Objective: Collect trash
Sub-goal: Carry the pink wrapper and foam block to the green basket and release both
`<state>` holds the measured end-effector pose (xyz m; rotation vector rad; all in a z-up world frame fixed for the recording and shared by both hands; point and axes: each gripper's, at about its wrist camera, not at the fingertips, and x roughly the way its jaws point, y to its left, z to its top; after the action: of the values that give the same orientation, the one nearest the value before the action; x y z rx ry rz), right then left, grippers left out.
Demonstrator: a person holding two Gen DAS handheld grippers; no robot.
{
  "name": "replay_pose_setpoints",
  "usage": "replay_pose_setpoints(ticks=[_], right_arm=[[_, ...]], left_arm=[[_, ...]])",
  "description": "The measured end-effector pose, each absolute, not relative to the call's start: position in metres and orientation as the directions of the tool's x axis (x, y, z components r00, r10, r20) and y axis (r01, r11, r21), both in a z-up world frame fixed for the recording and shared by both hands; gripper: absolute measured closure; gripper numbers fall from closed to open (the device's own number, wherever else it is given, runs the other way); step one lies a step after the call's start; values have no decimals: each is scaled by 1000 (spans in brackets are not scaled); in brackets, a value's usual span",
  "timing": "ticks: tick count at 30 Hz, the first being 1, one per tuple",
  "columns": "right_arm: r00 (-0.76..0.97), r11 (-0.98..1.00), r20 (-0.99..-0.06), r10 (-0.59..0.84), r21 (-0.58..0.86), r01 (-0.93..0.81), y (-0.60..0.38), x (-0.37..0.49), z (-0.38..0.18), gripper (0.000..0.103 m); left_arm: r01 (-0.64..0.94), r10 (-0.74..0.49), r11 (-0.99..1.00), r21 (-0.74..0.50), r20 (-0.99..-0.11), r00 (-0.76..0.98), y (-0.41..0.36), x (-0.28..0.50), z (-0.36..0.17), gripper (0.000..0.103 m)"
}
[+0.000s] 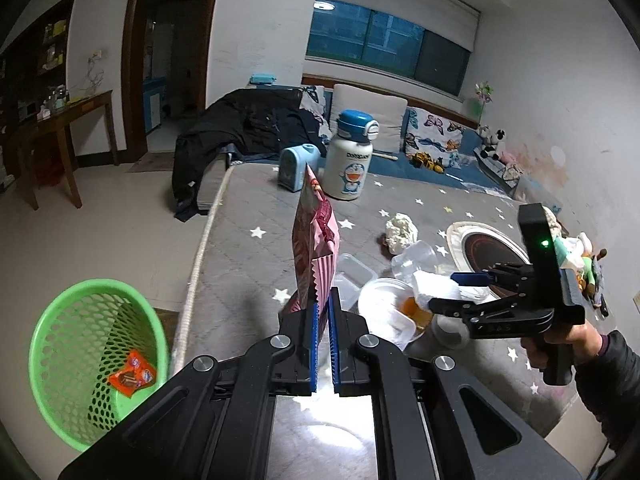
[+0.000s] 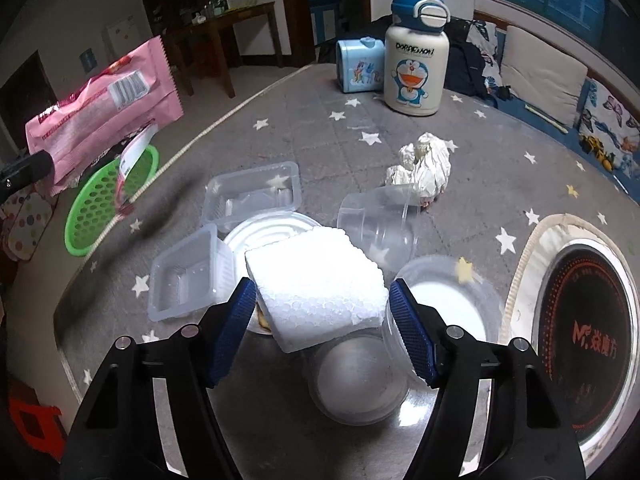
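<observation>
Mattress (image 2: 304, 120): tongs (image 1: 323, 312) pinch wrapper (image 1: 314, 240) (pink).

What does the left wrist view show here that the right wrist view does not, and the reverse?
Only the left wrist view shows the orange wrapper lying inside the green mesh basket, and the whole right gripper, held open over the pile.

Only the right wrist view shows the white foam block between that gripper's blue pads, untouched, and the barcode side of the pink snack bag.

Both show the bag pinched in the left gripper, the basket, the crumpled white paper and the Doraemon bottle.
</observation>
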<state>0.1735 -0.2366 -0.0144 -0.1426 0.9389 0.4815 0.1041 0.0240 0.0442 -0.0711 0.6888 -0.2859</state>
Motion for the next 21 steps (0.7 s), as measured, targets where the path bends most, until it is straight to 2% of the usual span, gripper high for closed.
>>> replay_pose_setpoints(ticks=[12, 21], right_arm=[[544, 862, -731, 413, 121, -492, -210, 149, 26, 35], [508, 810, -713, 482, 141, -570, -153, 140, 31, 35]], left_arm=[[91, -173, 982, -163, -610, 773, 98, 87, 48, 98], [-50, -72, 984, -169, -647, 759, 168, 83, 31, 98]])
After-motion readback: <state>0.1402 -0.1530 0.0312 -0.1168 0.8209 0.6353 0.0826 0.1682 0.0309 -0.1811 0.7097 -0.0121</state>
